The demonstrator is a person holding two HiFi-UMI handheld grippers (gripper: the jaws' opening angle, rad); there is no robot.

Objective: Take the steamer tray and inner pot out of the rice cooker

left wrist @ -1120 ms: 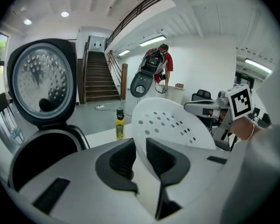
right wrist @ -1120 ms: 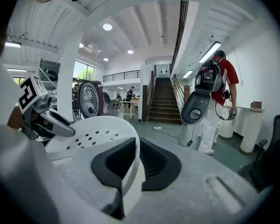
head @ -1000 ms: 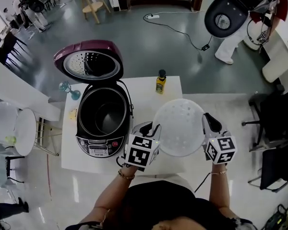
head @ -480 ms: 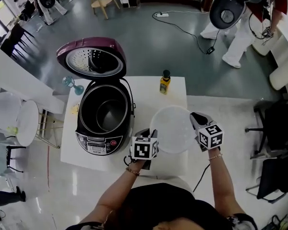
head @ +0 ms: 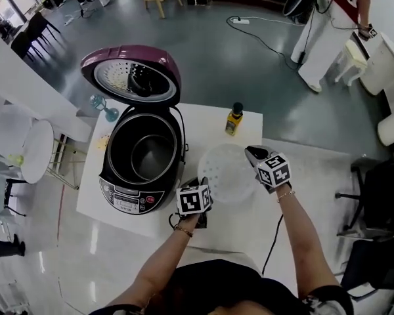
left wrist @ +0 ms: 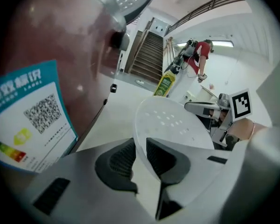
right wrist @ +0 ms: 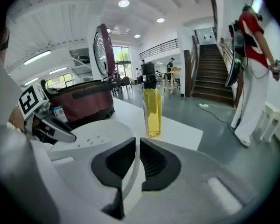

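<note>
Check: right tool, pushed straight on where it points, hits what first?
Probably the yellow bottle, dead ahead of the right tool, which grips the steamer tray rim. Pointing downward, it may reach the table first.

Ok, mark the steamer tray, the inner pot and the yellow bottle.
steamer tray (head: 226,172), head view, its perforated middle.
inner pot (head: 150,157), head view, its dark floor.
yellow bottle (head: 233,122), head view, its yellow body.

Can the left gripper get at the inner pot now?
Probably not yet: the left gripper is shut on the steamer tray, as is the right gripper. The inner pot lies uncovered, lid open, so the way looks free once the tray is down.
</note>
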